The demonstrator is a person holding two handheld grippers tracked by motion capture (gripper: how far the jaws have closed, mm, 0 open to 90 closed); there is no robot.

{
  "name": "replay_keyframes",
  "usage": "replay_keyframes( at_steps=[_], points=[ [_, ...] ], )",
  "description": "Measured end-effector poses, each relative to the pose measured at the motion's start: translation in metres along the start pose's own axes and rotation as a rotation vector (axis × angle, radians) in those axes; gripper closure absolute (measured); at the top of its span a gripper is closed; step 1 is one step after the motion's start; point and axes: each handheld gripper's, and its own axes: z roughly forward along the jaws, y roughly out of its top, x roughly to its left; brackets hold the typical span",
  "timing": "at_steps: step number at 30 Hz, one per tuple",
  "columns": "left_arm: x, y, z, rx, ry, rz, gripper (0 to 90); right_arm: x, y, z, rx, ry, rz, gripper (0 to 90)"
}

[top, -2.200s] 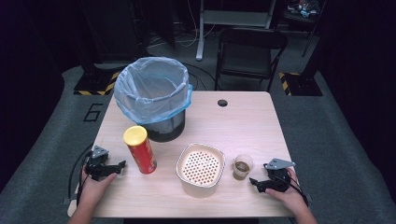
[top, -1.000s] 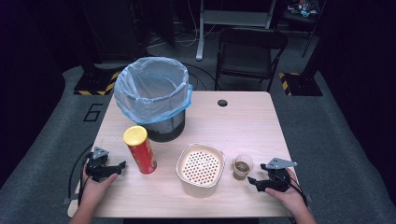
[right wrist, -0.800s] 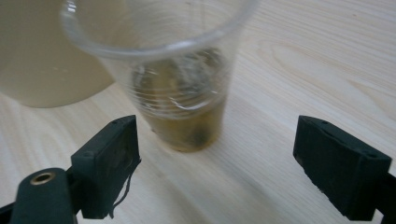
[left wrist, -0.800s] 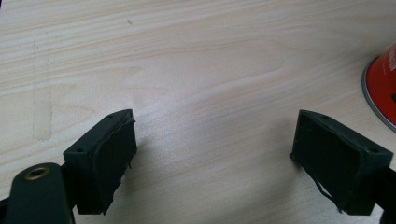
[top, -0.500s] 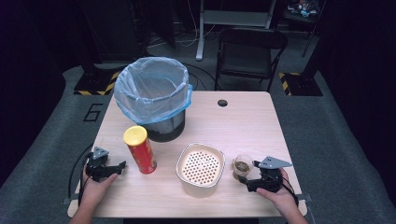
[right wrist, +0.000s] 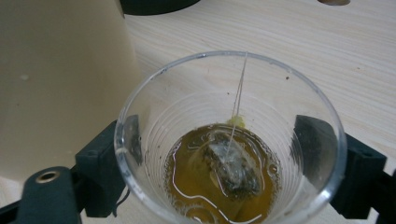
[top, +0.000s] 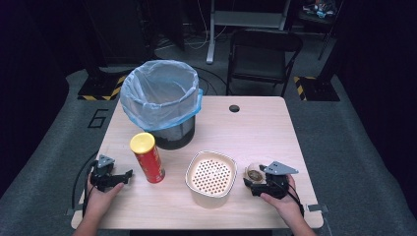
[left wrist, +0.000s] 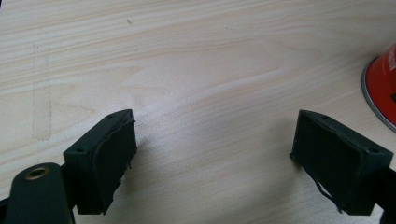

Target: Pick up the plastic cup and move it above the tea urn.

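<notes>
Right now the right gripper (top: 255, 185) has its jaws on either side of a clear plastic cup (right wrist: 229, 140), one black pad at each wall; they have just been closing, with the cup between them, and whether the pads actually press on the plastic cannot be told. Inside the cup lies a wet tea bag (right wrist: 233, 165) in a shallow pool of brown liquid, its string running up to the rim. In the high view the cup (top: 255, 171) stands on the desk (top: 255, 125) near the person's right hand (top: 285, 201), just beside a cream perforated bowl (top: 210, 178), whose wall rises at the left of the right gripper view. Over on the other side, the left gripper (top: 125, 176) rests low on the desk with its jaws wide apart and nothing between them, bare wood showing in the gap. A red chip can with a yellow lid (top: 147, 157) stands near it, towards the middle. Behind the can sits a dark bin lined with a pale blue bag (top: 160, 101).
</notes>
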Motion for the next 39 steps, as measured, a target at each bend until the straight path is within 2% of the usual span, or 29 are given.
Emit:
replay_keyframes(
  at_steps=[4, 6, 7, 8, 13, 19, 20, 26, 30, 35, 37, 38, 39],
  points=[
    [0.0, 0.0, 0.0, 0.0, -0.001, -0.002, 13.4, -0.001, 0.0, 0.003, 0.002, 0.004, -0.007, 17.1],
    [0.0, 0.0, 0.0, 0.001, 0.0, 0.001, 13.4, -0.001, 0.001, 0.004, -0.003, 0.001, -0.016, 19.8],
    [0.0, 0.0, 0.0, 0.002, 0.0, 0.002, 13.4, 0.0, 0.001, 0.003, -0.005, -0.001, -0.004, 21.7],
    [0.0, 0.0, 0.0, 0.001, 0.0, 0.001, 13.4, 0.0, 0.002, 0.003, -0.005, -0.008, -0.009, 26.5],
    [0.0, 0.0, 0.0, 0.002, -0.001, 0.001, 13.4, -0.002, 0.001, 0.001, -0.013, 0.005, -0.018, 27.5],
    [0.0, 0.0, 0.0, 0.002, -0.001, 0.001, 13.4, -0.007, -0.001, -0.002, -0.023, 0.009, -0.057, 29.8],
    [0.0, 0.0, 0.0, 0.001, -0.001, 0.002, 13.4, -0.01, -0.001, -0.002, -0.018, 0.023, -0.075, 30.5],
    [0.0, 0.0, 0.0, 0.001, -0.001, 0.002, 13.4, -0.014, 0.0, -0.004, -0.004, 0.049, -0.103, 31.3],
    [0.0, 0.0, 0.0, 0.001, 0.002, 0.006, 13.4, -0.017, 0.001, -0.004, -0.001, 0.063, -0.093, 31.5],
    [-0.002, -0.001, 0.0, -0.01, 0.0, -0.01, 13.4, -0.022, 0.004, -0.005, 0.014, 0.084, -0.112, 31.8],
    [-0.002, -0.001, 0.001, -0.011, 0.0, -0.01, 13.4, -0.023, 0.007, -0.007, 0.023, 0.103, -0.125, 32.0],
    [-0.002, -0.001, 0.0, -0.01, 0.0, -0.009, 13.4, -0.025, 0.012, -0.007, 0.025, 0.122, -0.156, 32.0],
    [-0.002, -0.001, 0.0, -0.01, 0.0, -0.01, 13.4, -0.025, 0.012, -0.007, 0.025, 0.122, -0.156, 32.0]
  ],
)
